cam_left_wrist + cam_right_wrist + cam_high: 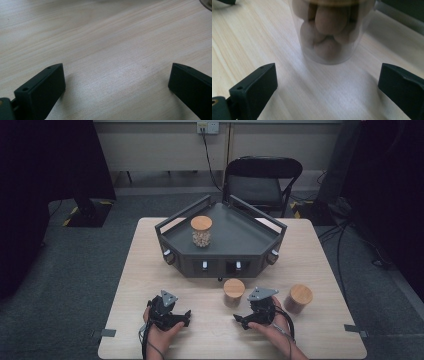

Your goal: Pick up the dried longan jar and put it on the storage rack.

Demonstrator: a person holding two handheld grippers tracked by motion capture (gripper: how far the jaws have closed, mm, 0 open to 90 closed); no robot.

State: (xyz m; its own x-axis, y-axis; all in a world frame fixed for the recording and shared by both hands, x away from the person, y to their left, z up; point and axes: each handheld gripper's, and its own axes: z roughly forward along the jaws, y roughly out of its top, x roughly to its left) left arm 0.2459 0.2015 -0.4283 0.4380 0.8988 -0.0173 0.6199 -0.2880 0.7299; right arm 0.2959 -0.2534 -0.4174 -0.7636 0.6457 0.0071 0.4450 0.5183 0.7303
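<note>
High view: lower centre, both hand-held grippers rest on the tabletop point(125, 285); the left hand-held gripper point(187, 314) and right hand-held gripper point(237, 320) flank a cork-lidded jar point(233, 292). Behind stands a grey tray point(240, 237).

Left gripper view: jaws spread wide over bare wood.

Right gripper view: jaws wide apart, the jar upper centre, unobstructed. No writing legible.

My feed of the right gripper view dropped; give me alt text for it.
A clear jar of rounded brown pieces stands upright on the pale wooden table, straight ahead of the right gripper. Its two black jaws are wide open, short of the jar and not touching it.
</note>
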